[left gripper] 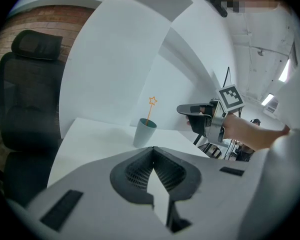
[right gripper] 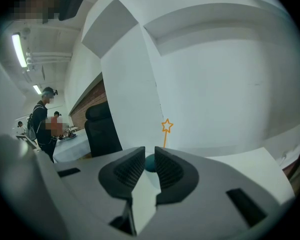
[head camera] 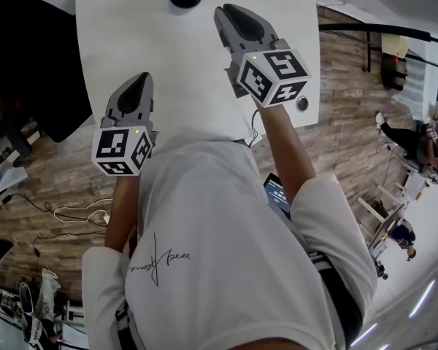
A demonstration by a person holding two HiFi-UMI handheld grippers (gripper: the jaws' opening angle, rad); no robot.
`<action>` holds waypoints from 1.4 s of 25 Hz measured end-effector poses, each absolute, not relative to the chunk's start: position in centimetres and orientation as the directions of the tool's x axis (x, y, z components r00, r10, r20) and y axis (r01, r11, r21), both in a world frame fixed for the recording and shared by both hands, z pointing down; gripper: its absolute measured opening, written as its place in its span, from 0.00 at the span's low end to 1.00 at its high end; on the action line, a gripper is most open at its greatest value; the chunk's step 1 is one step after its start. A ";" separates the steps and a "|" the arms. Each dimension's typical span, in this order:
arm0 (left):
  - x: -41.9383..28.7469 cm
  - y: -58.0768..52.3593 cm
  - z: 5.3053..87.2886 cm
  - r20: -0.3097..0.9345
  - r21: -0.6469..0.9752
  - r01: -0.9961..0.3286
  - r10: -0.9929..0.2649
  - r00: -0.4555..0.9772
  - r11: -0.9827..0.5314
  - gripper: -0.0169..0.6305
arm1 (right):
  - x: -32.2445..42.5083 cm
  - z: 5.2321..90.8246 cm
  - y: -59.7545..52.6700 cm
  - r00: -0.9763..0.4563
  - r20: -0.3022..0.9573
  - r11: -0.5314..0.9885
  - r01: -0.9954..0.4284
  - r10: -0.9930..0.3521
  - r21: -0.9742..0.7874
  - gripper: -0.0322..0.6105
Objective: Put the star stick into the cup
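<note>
So the star stick (left gripper: 151,109) is standing in the cup (left gripper: 144,132) as far as I can tell, star end up and leaning a touch. That's at the top centre of the head view, near the far edge of the tabletop (head camera: 131,42). Neither tool has anything in it. The left hand-held gripper (head camera: 140,80) has its jaws pressed together on nothing. The right hand-held gripper (head camera: 230,12) has them a sliver apart and empty, with just the cup peeking through the gap in its own view. The bit that matters for any next move: the cup lies straight ahead of the right one, which is clearly nearer, just below and right of the cup in the head view. The left hangs back at mid-left, well apart. The stick's long axis runs near vertical, so my guess is the job looks done, and any further reach would be the right's.
</note>
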State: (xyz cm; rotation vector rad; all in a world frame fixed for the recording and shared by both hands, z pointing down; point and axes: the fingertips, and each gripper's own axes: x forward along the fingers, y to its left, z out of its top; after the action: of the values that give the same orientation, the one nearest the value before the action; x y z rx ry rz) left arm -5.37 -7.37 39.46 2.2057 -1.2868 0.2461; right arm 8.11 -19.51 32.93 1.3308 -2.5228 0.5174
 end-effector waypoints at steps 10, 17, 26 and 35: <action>-4.3 -7.5 35.9 0.337 0.366 -0.832 -0.774 0.536 -0.417 0.04 | 9.3 31.7 -16.4 -0.574 0.366 0.549 -0.816 -0.733 -0.181 0.12; -3.8 -7.5 34.7 0.310 0.372 -0.818 -0.772 0.555 -0.439 0.04 | 10.4 30.9 -15.3 -0.552 0.364 0.530 -0.831 -0.750 -0.168 0.11; -4.9 -5.3 33.4 0.275 0.374 -0.806 -0.775 0.569 -0.459 0.04 | 8.4 31.2 -11.0 -0.580 0.388 0.563 -0.809 -0.717 -0.169 0.09; -5.2 -4.1 33.1 0.265 0.377 -0.806 -0.780 0.566 -0.457 0.04 | 8.1 31.5 -8.0 -0.584 0.401 0.551 -0.808 -0.706 -0.208 0.07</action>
State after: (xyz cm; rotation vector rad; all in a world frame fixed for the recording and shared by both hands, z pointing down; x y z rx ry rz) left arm -5.21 -4.13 33.12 2.3398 -1.2752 0.0743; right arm 8.09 -7.99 31.48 1.2595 -2.5180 0.5431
